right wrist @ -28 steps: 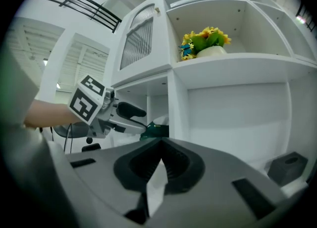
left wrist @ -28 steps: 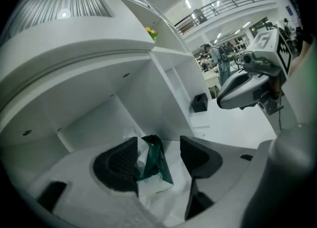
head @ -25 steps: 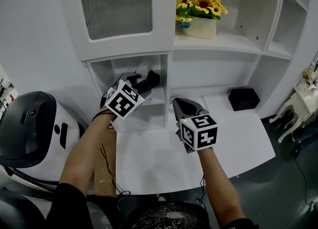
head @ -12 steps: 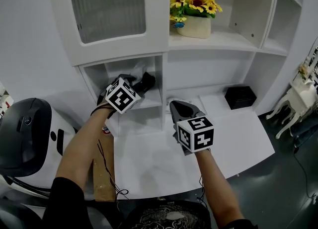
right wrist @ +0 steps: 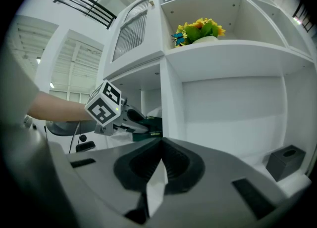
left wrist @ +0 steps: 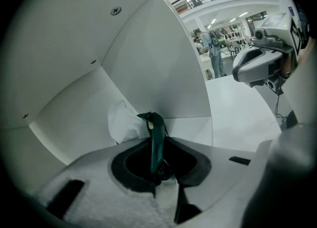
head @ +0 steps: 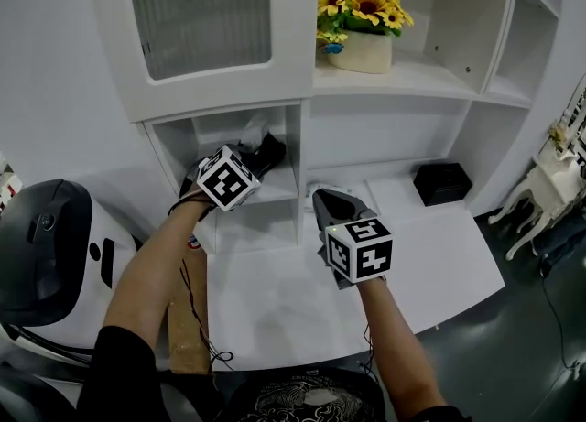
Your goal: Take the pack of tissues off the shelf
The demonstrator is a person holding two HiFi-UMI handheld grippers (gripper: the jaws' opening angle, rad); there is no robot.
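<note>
One thin green edge of the pack of tissues (left wrist: 156, 140) sits pinched in the closing jaws of the left gripper (head: 264, 151), inside the shelf (head: 275, 193) cubby by its right wall. So shallow a hold could slip or tear the wrap on the pull. The left forearm reaches forward into the cubby. The right gripper (head: 322, 199), pressed together and empty, hovers near the tabletop's back edge.

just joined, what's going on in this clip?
A person is working with a handheld gripper in each hand. The left gripper is reaching into the lower shelf cubby, and its jaws are closing on the dark green edge of the pack of tissues, which sits between them. The pack is not yet out of the cubby. The right gripper is shut and empty, hovering over the white desk.
</note>
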